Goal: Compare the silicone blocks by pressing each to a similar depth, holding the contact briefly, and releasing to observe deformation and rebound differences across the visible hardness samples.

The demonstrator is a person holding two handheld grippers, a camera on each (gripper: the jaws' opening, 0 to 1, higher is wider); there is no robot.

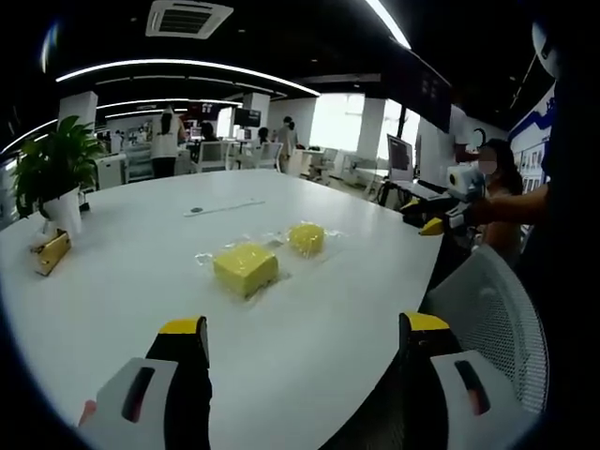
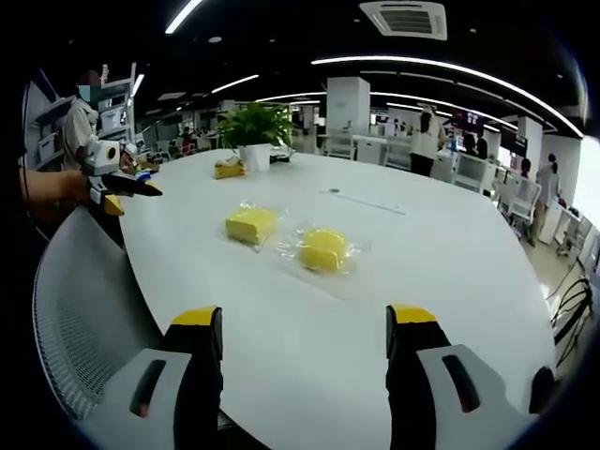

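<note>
Nothing pressed yet. Two yellow silicone blocks lie mid-way across the white table, each on clear wrap: a squarer block and a rounder block, just beside each other, well in from every edge. Best to come down square on one block's top face, stop at a chosen depth, hold, lift straight off, then match that depth on the other. Left gripper held back near the table's edge, jaws spread wide, empty. Right gripper likewise low by the near edge, jaws apart, holding nothing
</note>
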